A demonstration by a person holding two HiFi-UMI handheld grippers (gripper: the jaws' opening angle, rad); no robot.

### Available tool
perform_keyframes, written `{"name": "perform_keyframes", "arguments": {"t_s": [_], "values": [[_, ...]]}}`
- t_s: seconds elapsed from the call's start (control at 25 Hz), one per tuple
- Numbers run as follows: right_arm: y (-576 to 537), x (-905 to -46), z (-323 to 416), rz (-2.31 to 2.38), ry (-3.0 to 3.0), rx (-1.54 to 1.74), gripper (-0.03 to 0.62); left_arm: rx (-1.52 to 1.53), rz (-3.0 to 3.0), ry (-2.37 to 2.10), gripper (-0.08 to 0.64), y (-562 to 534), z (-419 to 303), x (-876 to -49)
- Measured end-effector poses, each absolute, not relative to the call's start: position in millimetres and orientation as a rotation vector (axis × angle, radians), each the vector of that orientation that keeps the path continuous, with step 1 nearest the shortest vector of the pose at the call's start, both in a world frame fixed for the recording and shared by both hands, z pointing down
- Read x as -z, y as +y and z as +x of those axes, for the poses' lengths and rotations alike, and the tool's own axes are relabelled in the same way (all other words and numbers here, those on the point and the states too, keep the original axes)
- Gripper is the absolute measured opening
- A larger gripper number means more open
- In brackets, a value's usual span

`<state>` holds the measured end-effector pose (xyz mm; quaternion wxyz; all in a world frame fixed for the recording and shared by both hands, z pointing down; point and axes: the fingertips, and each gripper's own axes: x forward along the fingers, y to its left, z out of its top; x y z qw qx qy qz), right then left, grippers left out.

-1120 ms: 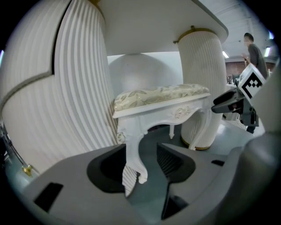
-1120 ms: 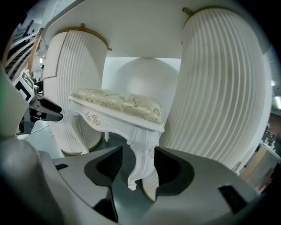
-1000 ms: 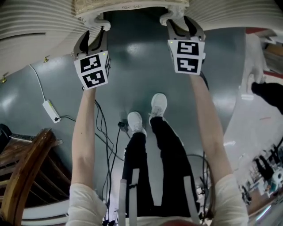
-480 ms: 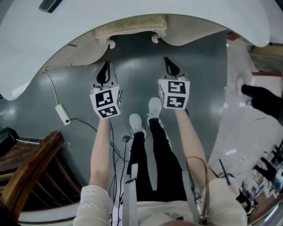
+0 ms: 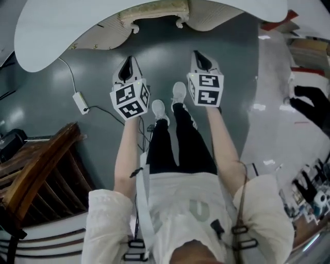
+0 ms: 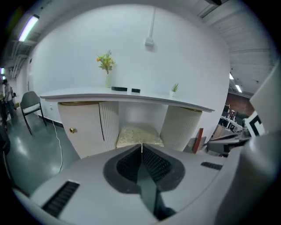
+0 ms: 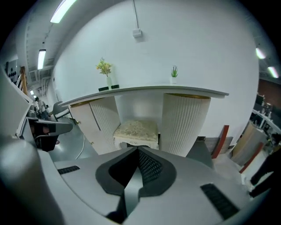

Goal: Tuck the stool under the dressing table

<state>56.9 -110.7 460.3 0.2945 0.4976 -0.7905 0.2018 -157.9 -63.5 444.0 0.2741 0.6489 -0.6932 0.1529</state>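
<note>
The cream cushioned stool (image 5: pixel 154 11) stands in the knee gap under the white dressing table (image 5: pixel 62 36). It shows between the fluted cabinets in the left gripper view (image 6: pixel 138 134) and the right gripper view (image 7: pixel 137 130). My left gripper (image 5: pixel 128 63) hangs in the air well back from the stool, its jaws closing until the tips meet, with nothing between them. My right gripper (image 5: pixel 198 55) is beside it at the same height, shut and empty. Both point toward the table's top (image 6: pixel 127 94).
A wooden chair (image 5: pixel 36 170) stands at my left. A white power adapter (image 5: pixel 80 102) with its cable lies on the grey floor near the table. My feet (image 5: pixel 170 100) are below the grippers. A vase of flowers (image 6: pixel 107 72) and a small plant (image 7: pixel 174 72) stand on the table.
Both grippers were open at the stool's front edge. They have shut, risen and drawn back toward me; the stool stays under the table.
</note>
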Motion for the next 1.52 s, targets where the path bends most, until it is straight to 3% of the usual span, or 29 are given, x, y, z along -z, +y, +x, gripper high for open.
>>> {"name": "perform_keyframes", "arguments": {"t_s": [0.36,0.76,1.52], "values": [[-40,-407,82,1.265,-2.047,-0.639,0.003,-0.547,1.783,-1.783,0.005,-9,-121,-395],[-25,-341,91,1.257,-2.098,-0.500,0.003,-0.523,1.907,-1.750,0.005,0,-98,-325],[-48,-322,78,1.273,-2.151,-0.512,0.003,-0.501,1.902,-1.775,0.005,-24,-96,-315]]}}
